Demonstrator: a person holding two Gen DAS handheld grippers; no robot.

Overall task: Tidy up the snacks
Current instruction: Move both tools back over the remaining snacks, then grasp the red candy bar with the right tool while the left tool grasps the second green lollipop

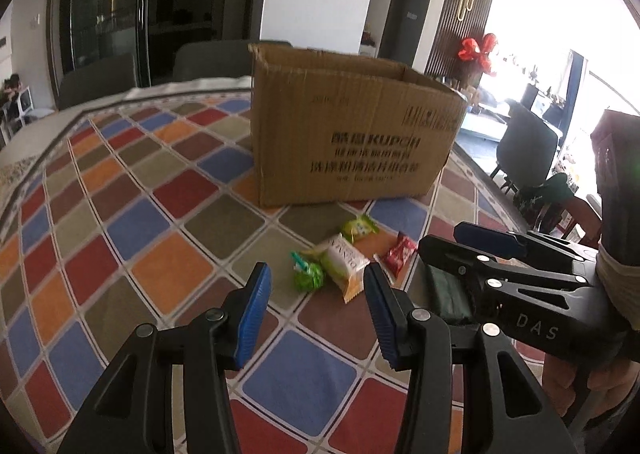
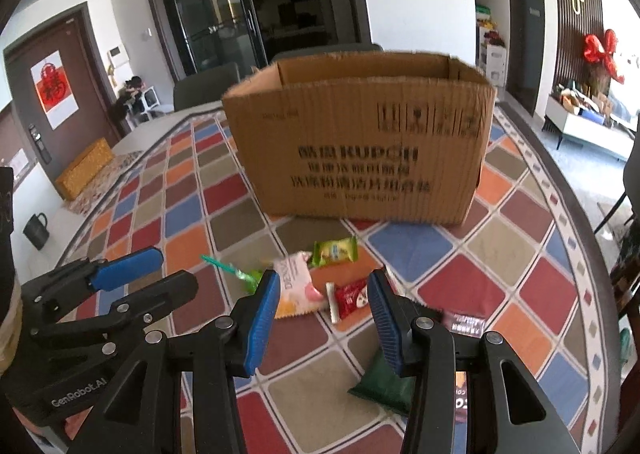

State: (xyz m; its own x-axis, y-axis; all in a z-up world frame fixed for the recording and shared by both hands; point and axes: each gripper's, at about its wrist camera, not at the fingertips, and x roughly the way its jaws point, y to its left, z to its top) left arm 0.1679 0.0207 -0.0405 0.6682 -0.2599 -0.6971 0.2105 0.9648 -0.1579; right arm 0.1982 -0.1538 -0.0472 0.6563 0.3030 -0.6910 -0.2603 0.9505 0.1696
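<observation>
Checkered table (image 1: 120, 213), open-topped box (image 1: 352, 133) at back, ready for filling. Snacks (image 1: 340, 266) loose just before it. Left claw (image 1: 316, 306) and right claw (image 2: 324, 314) part-open, empty, angled down toward snacks.

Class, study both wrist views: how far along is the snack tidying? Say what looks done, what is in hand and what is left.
Done: nothing that shows; the cardboard box stands open, its floor hidden. In hand: nothing; the left gripper and right gripper have open, empty jaws. Left: the red packet, white packet, light green packet, green candy and dark green packet all lie on the checked tablecloth.
</observation>
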